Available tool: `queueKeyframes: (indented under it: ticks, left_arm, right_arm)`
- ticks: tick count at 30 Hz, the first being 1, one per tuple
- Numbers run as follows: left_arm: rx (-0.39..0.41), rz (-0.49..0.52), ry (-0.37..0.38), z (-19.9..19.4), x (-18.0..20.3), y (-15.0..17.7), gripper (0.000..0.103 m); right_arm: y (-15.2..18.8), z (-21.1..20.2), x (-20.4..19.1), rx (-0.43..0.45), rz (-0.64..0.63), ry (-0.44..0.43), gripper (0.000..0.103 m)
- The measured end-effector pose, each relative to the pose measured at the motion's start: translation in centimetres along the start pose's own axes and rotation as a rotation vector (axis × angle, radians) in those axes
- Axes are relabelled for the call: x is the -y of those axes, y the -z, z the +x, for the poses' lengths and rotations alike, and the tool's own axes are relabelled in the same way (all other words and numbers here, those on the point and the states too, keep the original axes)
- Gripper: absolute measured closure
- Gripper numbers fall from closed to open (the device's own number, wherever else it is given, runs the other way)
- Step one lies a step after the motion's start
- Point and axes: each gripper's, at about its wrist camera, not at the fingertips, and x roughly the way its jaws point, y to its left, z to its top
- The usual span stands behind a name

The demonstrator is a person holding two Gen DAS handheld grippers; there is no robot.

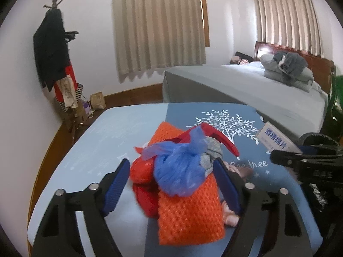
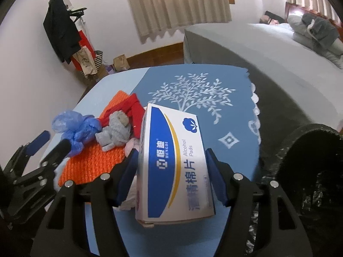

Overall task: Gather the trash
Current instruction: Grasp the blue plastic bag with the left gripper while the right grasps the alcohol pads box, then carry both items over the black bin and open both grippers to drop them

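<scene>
My right gripper (image 2: 171, 177) clasps the alcohol pads box (image 2: 171, 160) over the blue table (image 2: 225, 115), black bin (image 2: 310, 171) beside. My left gripper (image 1: 171, 184) straddles, unclenched, a trash heap: blue bag (image 1: 178, 171), orange mesh (image 1: 190, 214), grey sock (image 1: 212, 154).

Both rigs look the same: the left gripper (image 1: 171, 184) and right gripper (image 2: 171, 175) are chunky matte black plastic frames with triangular cutouts, round silver pins at the pivots, and ribbed blue pads (image 1: 227, 184) lining the inside of the jaws.
</scene>
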Motion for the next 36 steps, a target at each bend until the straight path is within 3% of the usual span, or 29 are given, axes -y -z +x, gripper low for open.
queueKeyframes:
  ticks: [3,5,8,21,27,36]
  left_arm:
    - [-0.016,0.011,0.009,1.2,0.5,-0.1,0.041]
    - [-0.047,0.035,0.004,2.4,1.0,0.1,0.060]
    - [-0.056,0.032,0.002,2.7,1.1,0.4,0.071]
    - [0.091,-0.014,0.033,-2.5,1.0,-2.1,0.077]
    - [0.132,0.010,0.120,-4.3,3.4,-3.6,0.077]
    - [0.114,0.070,0.301,-4.5,9.9,-4.2,0.077]
  right_arm:
    - [-0.1,-0.2,0.2,0.001,0.000,0.010,0.042]
    - [0.0,-0.4,0.2,0.000,-0.004,0.013,0.042]
    - [0.0,-0.7,0.1,0.004,-0.003,0.010,0.042]
    - [-0.7,-4.7,0.2,0.091,0.003,0.009,0.042]
    - [-0.5,-7.9,2.0,0.142,0.031,0.051,0.042]
    - [1.6,-12.9,7.9,0.181,0.111,0.200,0.042]
